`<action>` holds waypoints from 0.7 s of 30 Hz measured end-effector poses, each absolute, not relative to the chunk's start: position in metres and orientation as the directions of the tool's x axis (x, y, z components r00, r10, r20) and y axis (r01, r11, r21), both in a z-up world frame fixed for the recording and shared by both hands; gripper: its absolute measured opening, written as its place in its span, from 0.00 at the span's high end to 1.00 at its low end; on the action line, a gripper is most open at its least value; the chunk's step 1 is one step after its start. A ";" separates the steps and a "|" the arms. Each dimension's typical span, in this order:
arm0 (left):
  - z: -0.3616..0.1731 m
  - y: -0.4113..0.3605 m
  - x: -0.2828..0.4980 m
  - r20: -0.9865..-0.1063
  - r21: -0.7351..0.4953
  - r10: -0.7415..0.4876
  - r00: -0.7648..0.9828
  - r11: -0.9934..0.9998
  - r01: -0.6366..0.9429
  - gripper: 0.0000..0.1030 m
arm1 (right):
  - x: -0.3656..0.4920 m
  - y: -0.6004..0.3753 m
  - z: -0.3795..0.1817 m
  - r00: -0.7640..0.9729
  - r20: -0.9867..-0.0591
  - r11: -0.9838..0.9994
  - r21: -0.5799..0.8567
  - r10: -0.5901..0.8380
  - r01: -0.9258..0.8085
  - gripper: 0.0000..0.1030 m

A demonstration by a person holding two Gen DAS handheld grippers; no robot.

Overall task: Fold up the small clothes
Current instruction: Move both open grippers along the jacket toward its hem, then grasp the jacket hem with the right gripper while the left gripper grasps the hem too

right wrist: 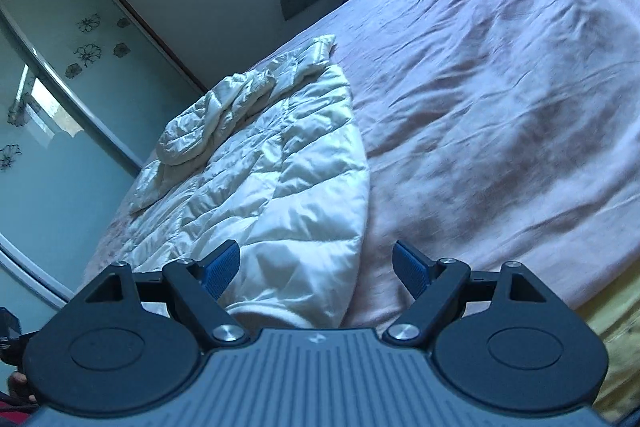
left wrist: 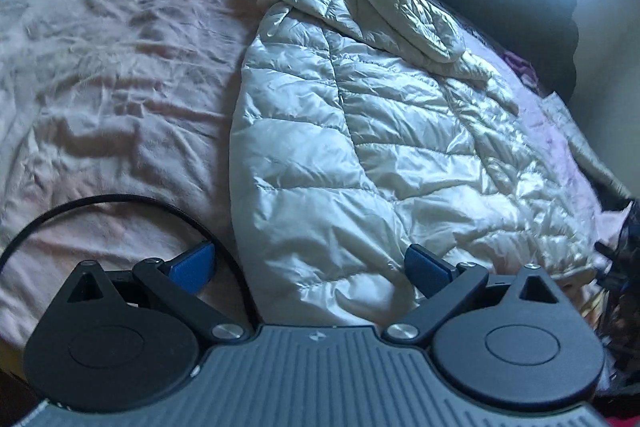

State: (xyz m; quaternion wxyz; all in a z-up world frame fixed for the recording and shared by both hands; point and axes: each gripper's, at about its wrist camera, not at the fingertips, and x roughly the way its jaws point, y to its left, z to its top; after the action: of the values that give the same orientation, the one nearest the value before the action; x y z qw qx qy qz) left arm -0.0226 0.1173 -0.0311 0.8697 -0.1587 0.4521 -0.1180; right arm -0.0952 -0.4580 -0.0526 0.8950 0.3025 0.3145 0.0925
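Wrinkled pale pink bedsheet (left wrist: pixel 120 87) ahead of both grippers. Left gripper (left wrist: pixel 310 265) spread wide, empty. Right gripper (right wrist: pixel 316 269) likewise apart, empty. Shiny cream quilted puffer jacket (left wrist: pixel 360 147) flat just beyond both. Frosted flower-patterned wardrobe door (right wrist: pixel 60 87) far left of right gripper.

In the left wrist view the jacket (left wrist: pixel 360 147) lies flat on the bed (left wrist: pixel 120 87), filling the centre and right of the frame, with a sleeve (left wrist: pixel 404 19) folded across its upper part. A cable (left wrist: pixel 120 201) curves over the bed at lower left.
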 end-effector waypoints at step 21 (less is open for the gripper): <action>-0.027 0.097 -0.031 -0.747 -0.367 -0.416 0.519 0.908 0.201 0.38 | -0.091 -0.431 -0.057 0.760 -0.490 0.792 0.609 0.426 -0.051 0.38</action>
State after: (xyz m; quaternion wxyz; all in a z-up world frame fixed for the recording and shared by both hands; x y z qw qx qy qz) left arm -0.0308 0.0967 -0.0274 0.8634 -0.1179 0.4568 -0.1788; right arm -0.0914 -0.4307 -0.0572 0.8910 0.2937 0.3191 0.1340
